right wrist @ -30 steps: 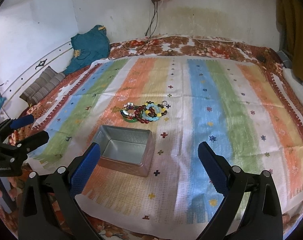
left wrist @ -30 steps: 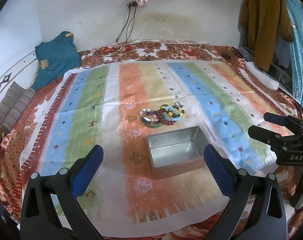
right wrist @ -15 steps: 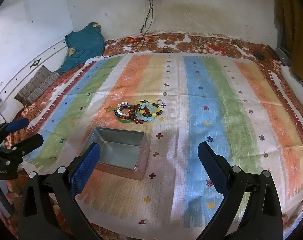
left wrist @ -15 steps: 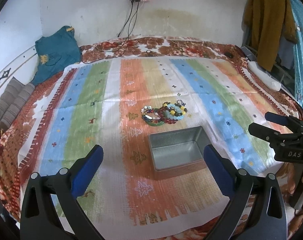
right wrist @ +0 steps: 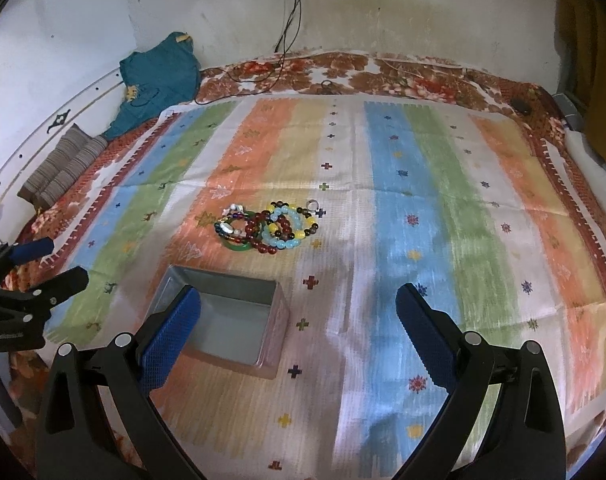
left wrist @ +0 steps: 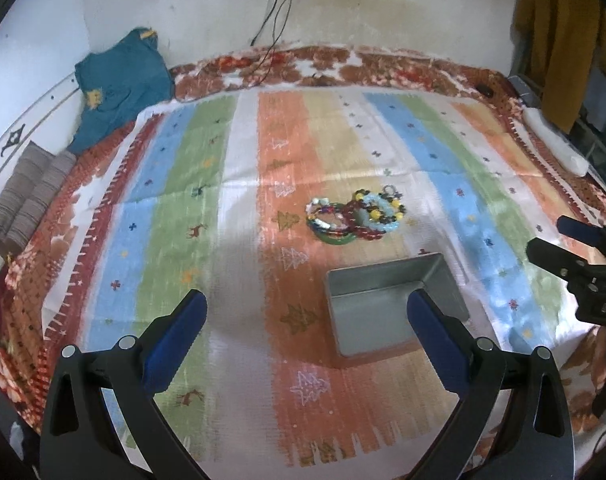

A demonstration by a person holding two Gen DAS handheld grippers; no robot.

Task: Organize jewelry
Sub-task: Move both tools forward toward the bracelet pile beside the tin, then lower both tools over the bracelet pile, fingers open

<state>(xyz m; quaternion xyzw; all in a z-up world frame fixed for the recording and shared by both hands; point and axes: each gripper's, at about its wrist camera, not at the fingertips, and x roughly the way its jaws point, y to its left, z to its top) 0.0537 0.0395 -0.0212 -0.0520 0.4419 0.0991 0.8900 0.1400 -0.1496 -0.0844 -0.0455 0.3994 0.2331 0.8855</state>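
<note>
Pile of coloured bead bracelets beside empty rectangular grey metal tin on striped woven cloth. Left gripper, right gripper: both spread wide, holding nothing.

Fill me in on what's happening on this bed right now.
A person is holding a claw tool in each hand above a striped cloth spread over the bed, about to tidy jewelry. The left claw and right claw are both open and hold nothing. A pile of beaded bracelets lies on the cloth, just beyond an empty metal box. Nothing has gone into the box yet.
</note>
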